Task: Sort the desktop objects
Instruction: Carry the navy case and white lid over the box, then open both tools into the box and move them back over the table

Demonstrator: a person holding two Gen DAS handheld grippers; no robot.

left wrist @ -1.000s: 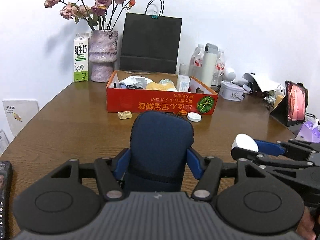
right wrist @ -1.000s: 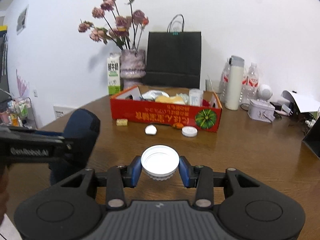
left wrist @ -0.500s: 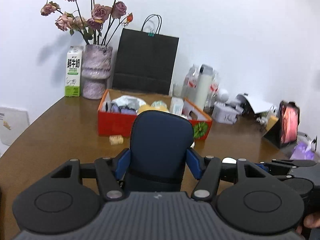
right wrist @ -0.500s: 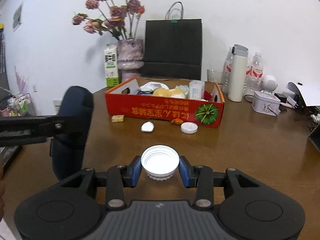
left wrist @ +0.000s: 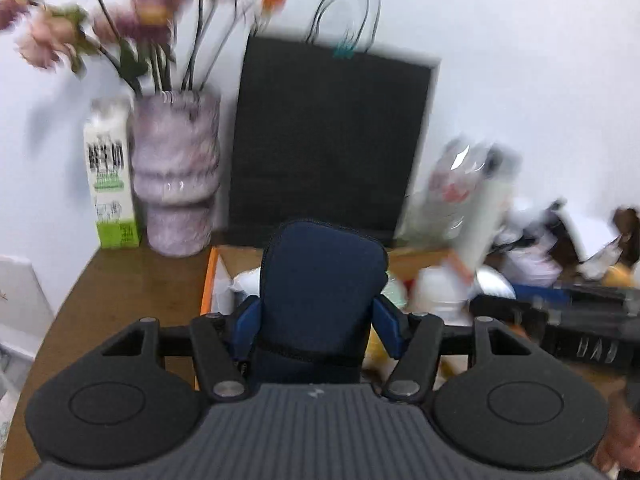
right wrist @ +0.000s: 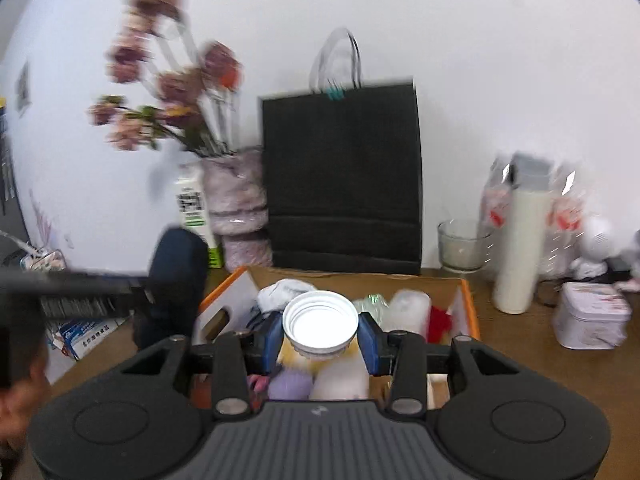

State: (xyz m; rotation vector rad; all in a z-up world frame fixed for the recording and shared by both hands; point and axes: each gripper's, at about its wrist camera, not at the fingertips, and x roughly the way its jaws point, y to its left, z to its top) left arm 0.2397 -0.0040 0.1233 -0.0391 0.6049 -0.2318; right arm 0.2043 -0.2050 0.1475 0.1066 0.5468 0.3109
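The left gripper has its jaws clenched on a dark blue pouch, held upright above the near-left part of the orange-rimmed box. The right gripper has its jaws clamped on a white cap, open side up, hanging over the middle of the same box. Both views are smeared with motion blur, so fine detail in the box is hard to read; it already holds a heap of white, yellow and purple things.

By my judgement, both items are about to be dropped in, and several things could go wrong:

- The two grippers are close together over one box. If both descend at once, they could knock each other and jar a grasp loose.
- The box looks crowded. The cap is light and round; released from height onto the heap, it may bounce or roll over the rim onto the surface.
- The pouch is tall and soft. Let go near the left wall, it could tip outward and fall beside the box.
- A vase and milk carton stand just beyond the box; overshooting forward risks toppling them.
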